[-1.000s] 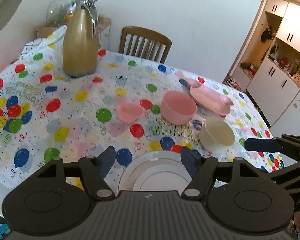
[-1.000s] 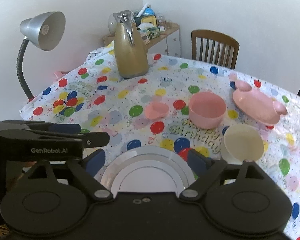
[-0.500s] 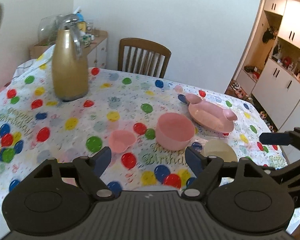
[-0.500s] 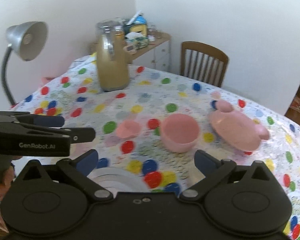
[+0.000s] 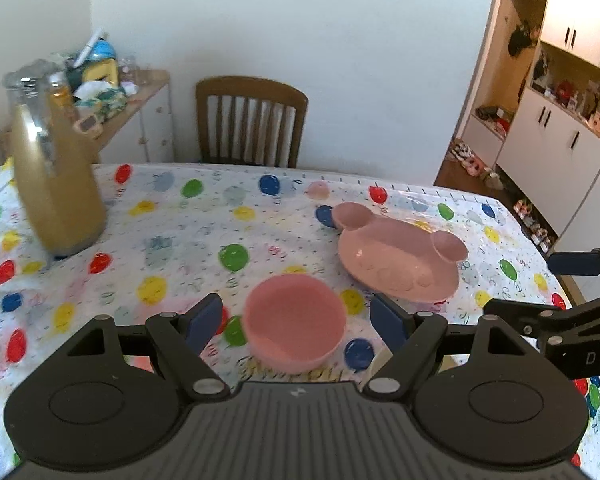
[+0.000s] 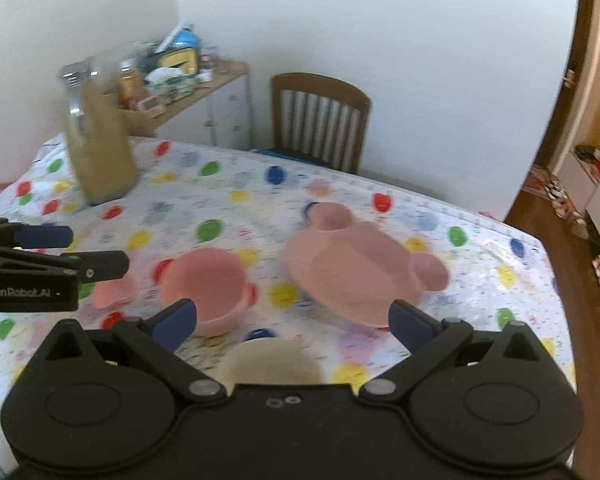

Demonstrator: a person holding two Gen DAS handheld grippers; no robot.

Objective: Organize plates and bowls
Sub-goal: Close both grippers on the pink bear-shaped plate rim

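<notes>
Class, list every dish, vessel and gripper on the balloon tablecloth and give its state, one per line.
Left gripper: open, empty.
Right gripper: open, empty.
Pink bowl: upright, empty.
Mouse-eared pink plate: empty, flat.
Cream bowl: upright, partly hidden.
Small pink dish: upright.
Gold thermos jug: standing.

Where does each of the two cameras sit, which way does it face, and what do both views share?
Left wrist: rides the left gripper, facing across the table at the pink bowl; its open fingers show, the right gripper at right.
Right wrist: rides the right gripper, facing the mouse-eared plate and cream bowl; the left gripper shows at left.
Shared: pink bowl, mouse-eared plate, gold jug, chair.
</notes>
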